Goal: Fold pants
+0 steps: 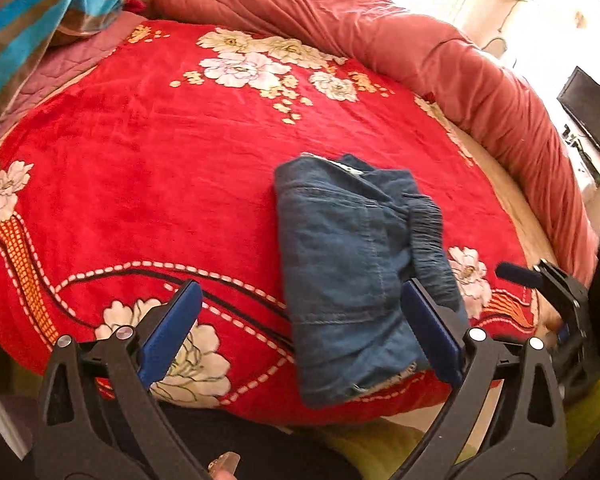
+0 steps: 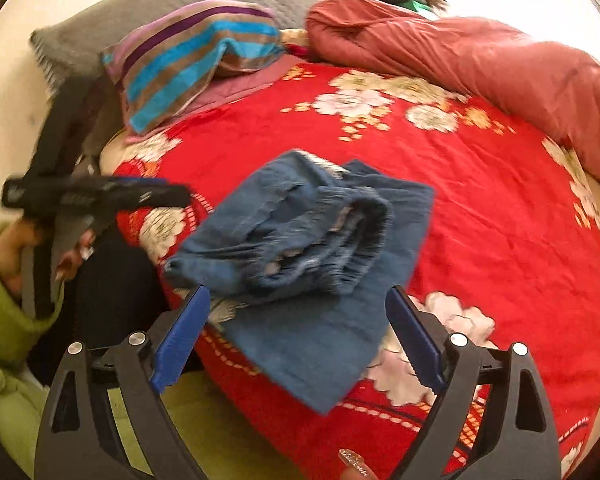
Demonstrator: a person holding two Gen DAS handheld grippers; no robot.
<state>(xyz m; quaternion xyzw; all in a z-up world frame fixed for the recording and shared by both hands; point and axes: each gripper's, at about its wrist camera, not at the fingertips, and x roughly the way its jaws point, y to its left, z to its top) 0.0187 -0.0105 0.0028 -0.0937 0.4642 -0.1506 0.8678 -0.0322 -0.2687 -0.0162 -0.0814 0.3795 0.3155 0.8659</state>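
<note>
I have the folded blue denim pants [image 1: 352, 272] lying at lower centre of the left wrist view, on the red floral blanket [image 1: 160, 152]. My left gripper [image 1: 302, 328] stands wide apart with nothing clamped, its right pad overlapping the pants' edge in frame. My right gripper [image 2: 298, 336] is likewise spread and empty above the pants [image 2: 312, 256]; a striped pillow [image 2: 188, 60] sits upper left.

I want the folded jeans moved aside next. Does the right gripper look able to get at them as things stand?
Probably yes. The right gripper is open and points down at the folded jeans, which lie alone on the red floral blanket with nothing over them. The left gripper is off to the side.
</note>
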